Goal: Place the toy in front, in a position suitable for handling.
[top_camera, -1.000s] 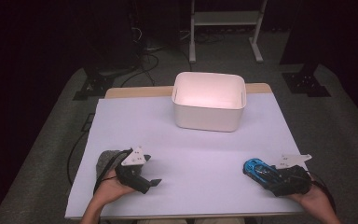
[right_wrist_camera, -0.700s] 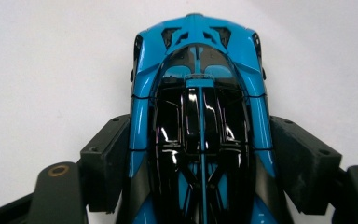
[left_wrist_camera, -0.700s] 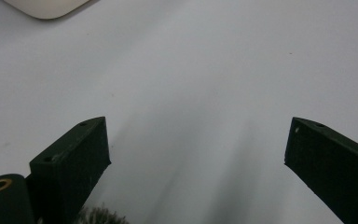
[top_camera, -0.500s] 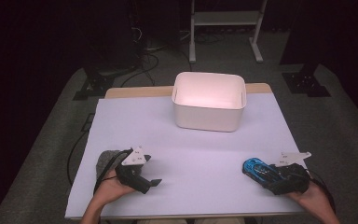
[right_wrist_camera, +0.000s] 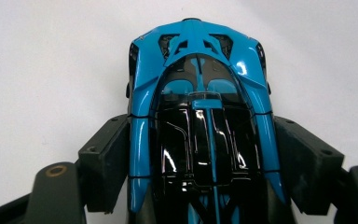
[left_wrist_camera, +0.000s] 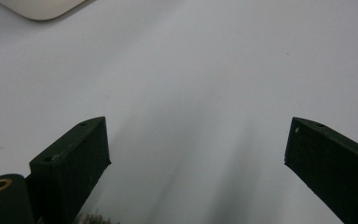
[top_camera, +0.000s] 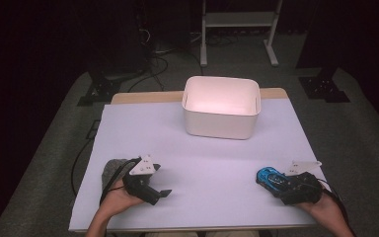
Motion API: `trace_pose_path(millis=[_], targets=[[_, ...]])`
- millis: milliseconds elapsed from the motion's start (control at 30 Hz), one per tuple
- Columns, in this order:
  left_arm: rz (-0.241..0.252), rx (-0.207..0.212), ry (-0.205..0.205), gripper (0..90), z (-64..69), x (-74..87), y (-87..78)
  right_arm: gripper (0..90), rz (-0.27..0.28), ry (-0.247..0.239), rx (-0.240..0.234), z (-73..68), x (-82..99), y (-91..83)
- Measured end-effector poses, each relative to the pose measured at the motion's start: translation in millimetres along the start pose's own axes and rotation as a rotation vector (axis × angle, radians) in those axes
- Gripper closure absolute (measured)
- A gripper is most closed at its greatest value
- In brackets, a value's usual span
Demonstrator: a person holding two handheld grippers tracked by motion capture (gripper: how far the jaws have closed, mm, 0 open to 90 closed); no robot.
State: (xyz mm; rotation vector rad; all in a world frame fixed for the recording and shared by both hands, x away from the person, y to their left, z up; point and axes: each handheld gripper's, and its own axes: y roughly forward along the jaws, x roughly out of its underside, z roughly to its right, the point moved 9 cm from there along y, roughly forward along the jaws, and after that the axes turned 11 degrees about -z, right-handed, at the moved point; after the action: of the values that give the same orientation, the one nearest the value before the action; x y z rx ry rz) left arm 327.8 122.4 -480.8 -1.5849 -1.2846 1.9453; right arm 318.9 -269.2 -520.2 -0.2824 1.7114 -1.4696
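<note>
1. The right gripper, a black two-jaw tool with a grey three-cornered plate on top, sits at about 4 o'clock on the white rectangular table top, close to the near edge, with the person's right hand behind it.
2. Its jaws have just been closing a little, and a small glossy blue-and-black toy sports car lies between them.
3. In the right gripper view the two black pads stand against the car's flanks, one on each side of the rear half of the body, so the jaws are clamped on the car at the car's own width.
4. The car's nose points away from the gripper, toward 12 o'clock in that view; in the high view the car rests on the table and points toward roughly 10 o'clock.
5. The left gripper, a matching black tool, lies at about 8 o'clock on the table, held by the person's left hand.
6. Its jaws stand wide apart in the left gripper view, with bare white table between them; they hold nothing.
7. A grey, rough-looking lump sits just beside the left gripper at its 10 o'clock; what it is cannot be told.
8. A white rounded-corner plastic tub, open at the top, stands at 12 o'clock on the table, well apart from both grippers.
</note>
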Motion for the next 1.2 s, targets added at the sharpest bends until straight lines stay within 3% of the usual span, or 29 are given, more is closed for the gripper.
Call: trace_pose_path(millis=[200, 800, 1200], targets=[[0.012, -0.007, -0.007, 5.7, -1.8, 0.0, -2.7, 24.7, 0.018, -0.025, 0.001, -0.4, -0.4, -0.9], [0.01, -0.005, -0.007, 5.7, -1.8, 0.0, -2.3, 25.5, 0.059, -0.034, -0.031, -2.0, 0.8, -6.2], [0.006, -0.006, -0.007, 5.7, -2.4, 0.4, -2.5, 25.5, 0.101, -0.051, -0.064, -6.1, -13.3, -23.9]])
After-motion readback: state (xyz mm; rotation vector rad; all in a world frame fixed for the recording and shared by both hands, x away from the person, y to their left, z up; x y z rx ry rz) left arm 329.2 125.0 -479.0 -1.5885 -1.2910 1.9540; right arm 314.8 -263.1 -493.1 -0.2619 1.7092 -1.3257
